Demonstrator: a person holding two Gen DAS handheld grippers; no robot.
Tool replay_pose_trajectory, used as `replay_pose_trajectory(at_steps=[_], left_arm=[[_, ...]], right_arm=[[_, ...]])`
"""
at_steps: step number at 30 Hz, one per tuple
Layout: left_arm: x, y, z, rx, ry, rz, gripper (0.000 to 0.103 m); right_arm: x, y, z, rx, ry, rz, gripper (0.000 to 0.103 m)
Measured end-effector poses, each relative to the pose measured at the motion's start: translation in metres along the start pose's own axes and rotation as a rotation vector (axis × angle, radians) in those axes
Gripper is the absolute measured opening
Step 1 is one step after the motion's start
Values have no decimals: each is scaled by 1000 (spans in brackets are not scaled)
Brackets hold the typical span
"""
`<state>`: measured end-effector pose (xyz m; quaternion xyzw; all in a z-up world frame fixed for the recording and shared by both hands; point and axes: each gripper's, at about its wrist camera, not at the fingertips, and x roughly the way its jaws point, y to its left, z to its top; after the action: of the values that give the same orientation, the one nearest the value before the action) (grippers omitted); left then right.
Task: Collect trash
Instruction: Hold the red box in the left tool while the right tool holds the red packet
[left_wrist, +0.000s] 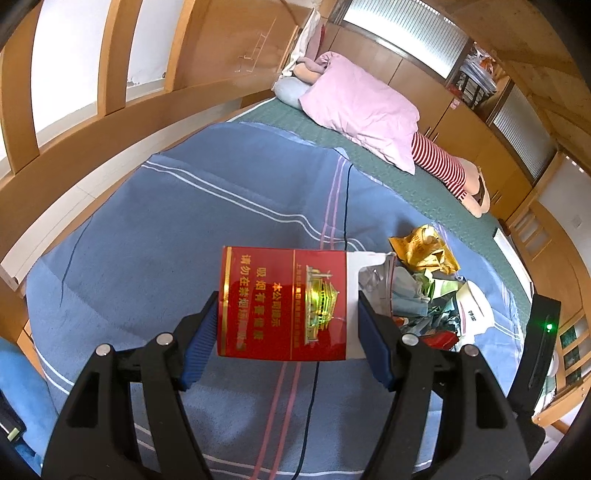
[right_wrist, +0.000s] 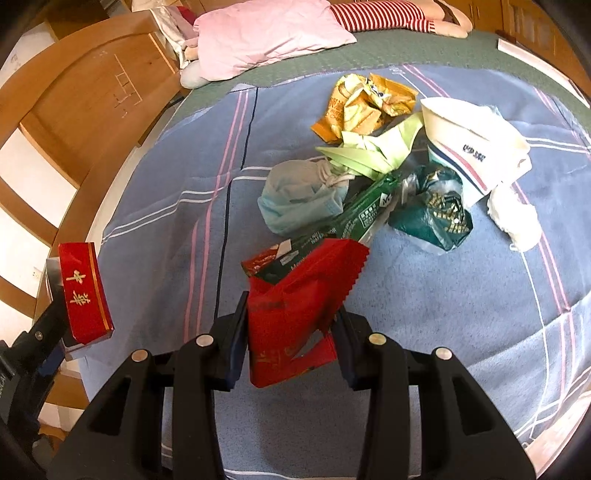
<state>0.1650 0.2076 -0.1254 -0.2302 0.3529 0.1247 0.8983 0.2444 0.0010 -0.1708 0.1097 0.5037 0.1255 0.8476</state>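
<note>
Red cardboard cigarette pack (left_wrist: 282, 302) sits clamped crosswise in the left gripper (left_wrist: 286, 328), lifted for disposal; right gripper (right_wrist: 290, 345) pinches a red foil wrapper (right_wrist: 295, 310), pile (right_wrist: 369, 177) at twelve o'clock.

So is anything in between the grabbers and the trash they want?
No, nothing is. The left gripper already squeezes the red cigarette box, and the right gripper squeezes a red wrapper. The other trash lies uncovered on the blue blanket.
</note>
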Motion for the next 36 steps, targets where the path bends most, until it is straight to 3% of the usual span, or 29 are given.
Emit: replay_pose_trajectory(at_steps=[36], left_arm=[[2,-2,-2,7,10,-5,70]], right_arm=[[0,-6,2,39,8,13,42]])
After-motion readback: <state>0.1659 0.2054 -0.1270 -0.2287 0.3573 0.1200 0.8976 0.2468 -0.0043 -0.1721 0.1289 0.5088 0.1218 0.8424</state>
